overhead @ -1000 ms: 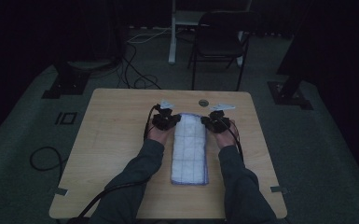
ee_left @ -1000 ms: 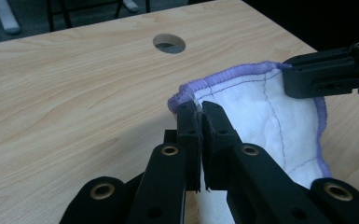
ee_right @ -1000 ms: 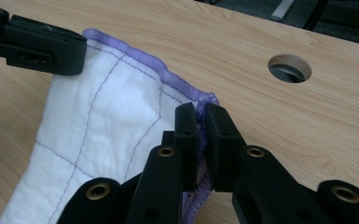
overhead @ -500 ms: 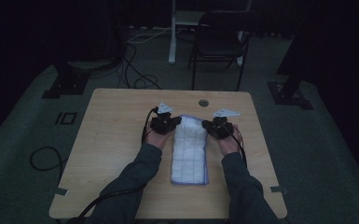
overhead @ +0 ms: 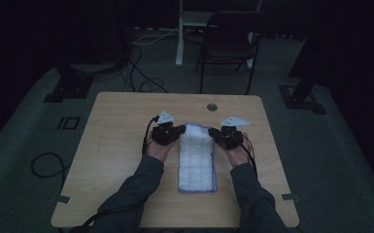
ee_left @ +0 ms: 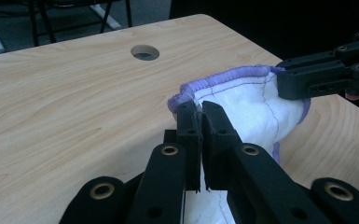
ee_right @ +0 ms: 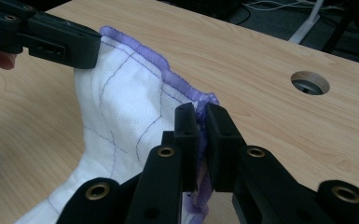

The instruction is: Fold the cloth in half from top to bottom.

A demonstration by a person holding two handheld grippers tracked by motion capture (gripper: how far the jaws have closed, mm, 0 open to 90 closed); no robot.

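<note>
Left gripper [ee_left: 200, 109] clenched on cloth [overhead: 197, 155] at its 11 o'clock corner, right gripper [ee_right: 202, 112] clenched at 1 o'clock corner, far edge lifted off table [overhead: 121, 145].

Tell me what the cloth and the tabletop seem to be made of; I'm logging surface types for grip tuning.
The cloth looks like soft woven cotton: matte white, thin stitched grid lines, a purple overlocked hem, and it drapes where the left tool and right tool pinch it. The tabletop looks like pale wood-grain laminate or veneer, smooth with a slight sheen; which one I cannot tell.
</note>
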